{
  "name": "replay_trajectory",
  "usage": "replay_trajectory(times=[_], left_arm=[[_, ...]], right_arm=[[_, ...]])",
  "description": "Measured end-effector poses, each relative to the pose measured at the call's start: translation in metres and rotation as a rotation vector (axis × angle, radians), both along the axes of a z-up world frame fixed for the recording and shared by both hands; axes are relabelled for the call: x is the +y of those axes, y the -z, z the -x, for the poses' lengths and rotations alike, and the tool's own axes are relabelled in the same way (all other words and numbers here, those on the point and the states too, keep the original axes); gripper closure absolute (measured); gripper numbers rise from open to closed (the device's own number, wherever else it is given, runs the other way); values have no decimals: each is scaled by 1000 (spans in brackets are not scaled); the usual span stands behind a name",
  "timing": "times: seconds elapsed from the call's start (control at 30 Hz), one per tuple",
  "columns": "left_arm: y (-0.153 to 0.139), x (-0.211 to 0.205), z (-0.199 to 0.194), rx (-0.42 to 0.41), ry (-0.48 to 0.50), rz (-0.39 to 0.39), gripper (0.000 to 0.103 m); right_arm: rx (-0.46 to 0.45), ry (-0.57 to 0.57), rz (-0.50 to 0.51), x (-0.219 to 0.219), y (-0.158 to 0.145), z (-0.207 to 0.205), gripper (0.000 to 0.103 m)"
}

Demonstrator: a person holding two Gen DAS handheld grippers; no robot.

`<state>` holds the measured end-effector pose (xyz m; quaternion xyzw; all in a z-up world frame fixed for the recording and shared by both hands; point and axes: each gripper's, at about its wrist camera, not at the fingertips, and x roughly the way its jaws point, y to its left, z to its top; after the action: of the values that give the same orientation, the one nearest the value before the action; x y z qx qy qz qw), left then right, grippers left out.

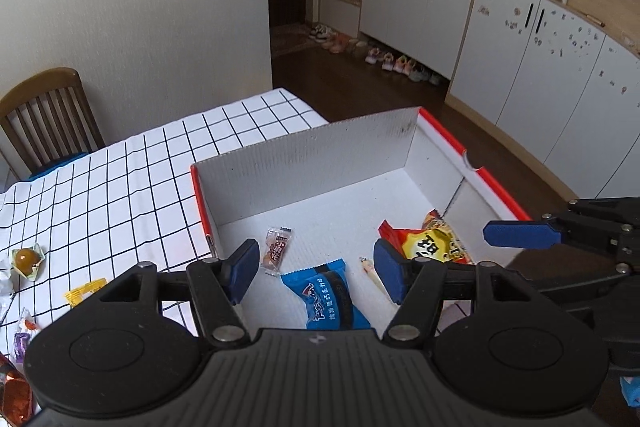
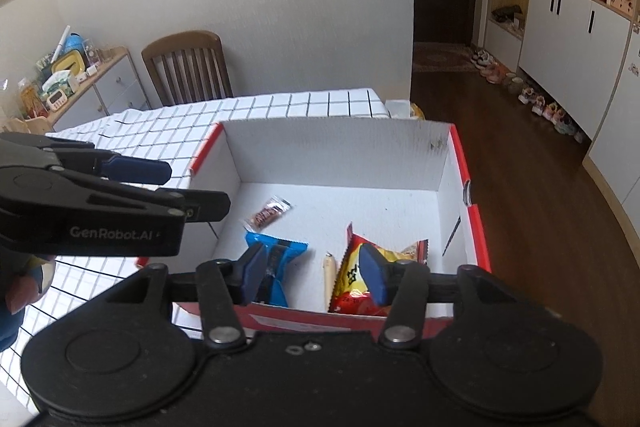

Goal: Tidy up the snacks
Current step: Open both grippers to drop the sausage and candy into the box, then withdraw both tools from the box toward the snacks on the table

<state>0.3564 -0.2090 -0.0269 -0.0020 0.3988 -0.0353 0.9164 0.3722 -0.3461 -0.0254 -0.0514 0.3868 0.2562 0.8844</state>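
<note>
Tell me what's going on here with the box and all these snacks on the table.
A person is sorting snacks into a white box with red edges, holding a tool in each hand. Both the left tool and the right tool hover open and empty over the box. Inside lie a blue packet, a red and yellow bag, a small wrapped candy and a thin sausage stick. More snacks wait on the checked tablecloth.

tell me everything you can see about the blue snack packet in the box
The blue snack packet is a glossy plastic pillow pack, sealed, with crimped ends, a dark picture band and white lettering. It lies flat on the white floor of the cardboard box, near its front wall, left of the thin stick snack. Nothing grips it; it touches only the box floor.
</note>
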Motion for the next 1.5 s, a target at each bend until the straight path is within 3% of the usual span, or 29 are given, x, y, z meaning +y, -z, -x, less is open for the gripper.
replay_trajectory(times=[0.33, 0.57, 0.73, 1.0, 1.1, 1.27, 1.5], left_arm=[[-22, 22, 43, -76, -21, 26, 39], [-33, 45, 77, -122, -39, 14, 32], [-37, 60, 102, -139, -38, -8, 32], [-41, 101, 140, -167, -71, 9, 27], [-41, 118, 155, -178, -83, 8, 24], [-37, 150, 180, -186, -103, 17, 21], [-23, 203, 206, -165, -160, 44, 21]], right_arm=[[-67, -27, -14, 8, -20, 25, 38], [-125, -53, -13, 25, -33, 45, 20], [-165, -83, -11, 47, -42, 64, 11], [-166, -99, -10, 84, -46, 86, 7], [-180, -103, -13, 99, -46, 97, 0], [-204, -117, -21, 125, -43, 114, 0], [-151, -116, -76, 157, -39, 127, 0]])
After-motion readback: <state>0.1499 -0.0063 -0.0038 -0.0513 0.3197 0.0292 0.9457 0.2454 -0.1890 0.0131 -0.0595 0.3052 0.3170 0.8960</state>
